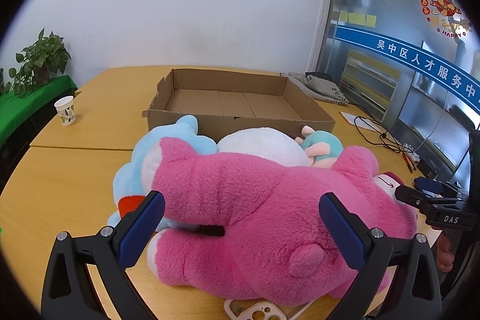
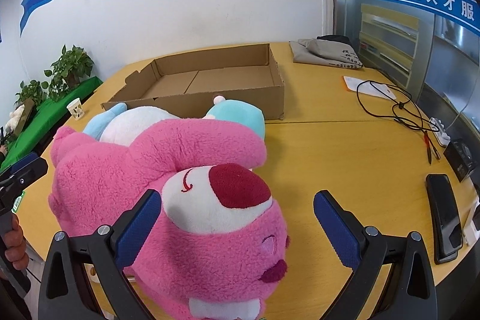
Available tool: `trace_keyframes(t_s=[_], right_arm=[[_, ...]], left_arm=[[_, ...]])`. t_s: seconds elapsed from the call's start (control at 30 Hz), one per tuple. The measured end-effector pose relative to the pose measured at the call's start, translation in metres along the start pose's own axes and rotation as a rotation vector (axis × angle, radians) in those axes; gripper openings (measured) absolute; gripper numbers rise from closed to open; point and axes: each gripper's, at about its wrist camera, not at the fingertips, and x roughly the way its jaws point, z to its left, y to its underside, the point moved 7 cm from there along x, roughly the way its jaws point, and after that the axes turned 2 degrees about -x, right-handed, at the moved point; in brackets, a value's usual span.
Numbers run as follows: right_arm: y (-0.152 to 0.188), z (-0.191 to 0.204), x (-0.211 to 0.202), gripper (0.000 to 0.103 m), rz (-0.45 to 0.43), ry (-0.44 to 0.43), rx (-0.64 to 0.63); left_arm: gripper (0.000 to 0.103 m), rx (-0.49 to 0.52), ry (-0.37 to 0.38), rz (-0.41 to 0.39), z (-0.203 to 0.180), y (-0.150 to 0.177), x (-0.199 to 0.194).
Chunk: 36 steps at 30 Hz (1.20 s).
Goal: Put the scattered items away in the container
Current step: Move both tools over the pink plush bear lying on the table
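The pink plush bear (image 1: 270,218) lies on the wooden table (image 1: 69,191) just before the empty cardboard box (image 1: 240,101), piled against a blue-and-white plush (image 1: 180,146) (a small teal one (image 1: 322,144) beside it). Left gripper (image 1: 243,227) and right gripper (image 2: 237,227) both spread wide around the bear, clasping nothing

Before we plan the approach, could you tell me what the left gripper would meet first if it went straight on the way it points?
The left gripper, jaws open, would meet the pink plush bear first; its body already lies between the fingers.
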Motion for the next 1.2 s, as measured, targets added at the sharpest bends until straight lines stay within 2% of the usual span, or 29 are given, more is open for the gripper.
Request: trace_keyframes(t_s=[0.13,0.33,0.43,0.6,0.7,0.9,1.0,1.2], right_arm=[[0.002,0.003,0.013,0.103,0.037,-0.032,0.0],[0.004,0.006,0.037,0.103,0.072,-0.095,0.017],[0.008,0.004,0.051,0.103,0.103,-0.15,0.051],[0.015,-0.003,0.066,0.103,0.132,-0.24,0.089],[0.016,-0.002,0.067,0.103,0.139,-0.249,0.075],[0.016,0.002,0.063,0.103,0.115,-0.231,0.001],[0.016,0.001,0.059,0.103,0.097,-0.235,0.001],[0.014,-0.009,0.031,0.103,0.023,-0.25,-0.003]], left_arm=[[0.102,0.011,0.006,0.016,0.0,-0.001,0.01],[0.102,-0.015,0.059,0.06,0.003,-0.002,0.034],[0.102,0.011,0.078,0.058,-0.002,-0.002,0.038],[0.102,0.052,0.157,0.069,-0.014,0.002,0.036],[0.102,0.081,0.21,0.106,-0.022,0.01,0.034],[0.102,0.114,0.28,0.213,-0.039,0.041,0.04],[0.103,0.101,0.257,0.223,-0.041,0.046,0.047],[0.099,0.061,0.271,0.243,-0.036,0.049,0.05]])
